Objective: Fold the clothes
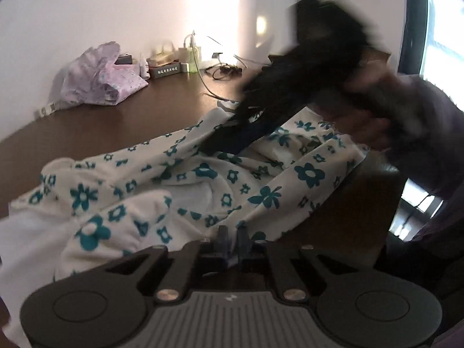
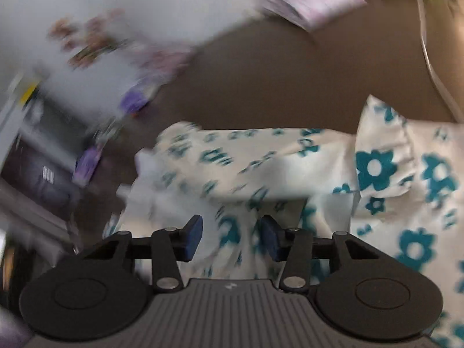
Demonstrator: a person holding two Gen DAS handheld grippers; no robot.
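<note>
A white garment with teal flowers point(image 1: 203, 174) lies crumpled across the near part of the brown table point(image 1: 130, 116), reaching its right-hand edge. The left gripper point(image 1: 232, 236) has its jaws pressed together on a fold of that cloth at the near edge. The right gripper point(image 2: 232, 236) is blurred; its jaws stand partly apart with the flowered cloth between them, and whether the pads point(image 2: 194, 236) press on it cannot be told. A crumpled lilac garment point(image 1: 101, 78) sits at the far left edge by the wall
</note>
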